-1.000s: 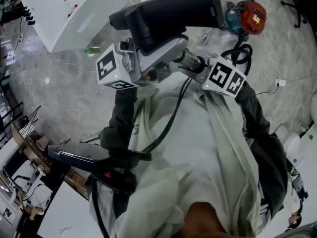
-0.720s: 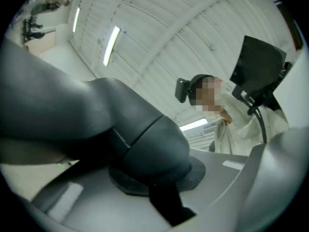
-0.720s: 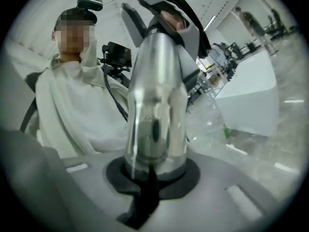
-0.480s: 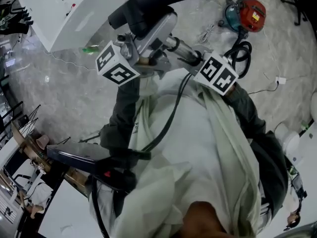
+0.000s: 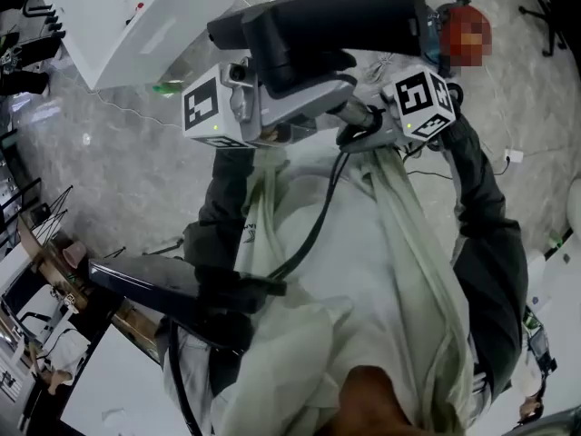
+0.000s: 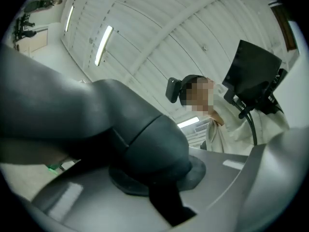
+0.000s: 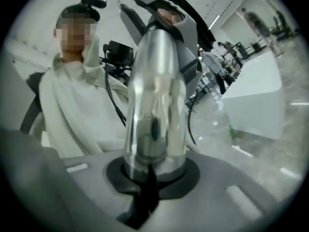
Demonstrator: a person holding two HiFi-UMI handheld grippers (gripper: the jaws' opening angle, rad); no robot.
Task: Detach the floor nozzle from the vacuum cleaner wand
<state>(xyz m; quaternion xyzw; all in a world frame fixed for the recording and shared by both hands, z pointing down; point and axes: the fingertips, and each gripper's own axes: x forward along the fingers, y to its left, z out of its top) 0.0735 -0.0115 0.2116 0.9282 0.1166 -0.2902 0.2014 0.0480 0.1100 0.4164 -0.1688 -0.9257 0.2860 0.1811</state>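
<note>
In the head view the floor nozzle (image 5: 327, 30) is held up in front of the person's chest, well above the marble floor (image 5: 109, 180), its dark body lying across the top of the scene. The left claw (image 5: 268, 121) comes in from the left under it. The short chrome wand (image 5: 356, 112) runs off to the right into the right claw (image 5: 386, 125). Holding the assembly in the air with one claw on each side of the joint looks chosen so the two parts can be pulled apart along the tube's line. The left gripper view shows that claw clenched on the nozzle's thick dark grey neck (image 6: 135, 129), which fills the gap between the pads. Gripping this rigid part, judging by its bulk, gives a firm anchor rather than a hold on the wide, awkward head. The right gripper view shows the other claw grasping the shiny wand (image 7: 154, 91), which stands between its pads. The tube rises away into a grey collar (image 7: 169, 21) at the nozzle end. The parts appear still joined, so the detaching seems not yet done. Any release catch on the collar is too small to make out.
</note>
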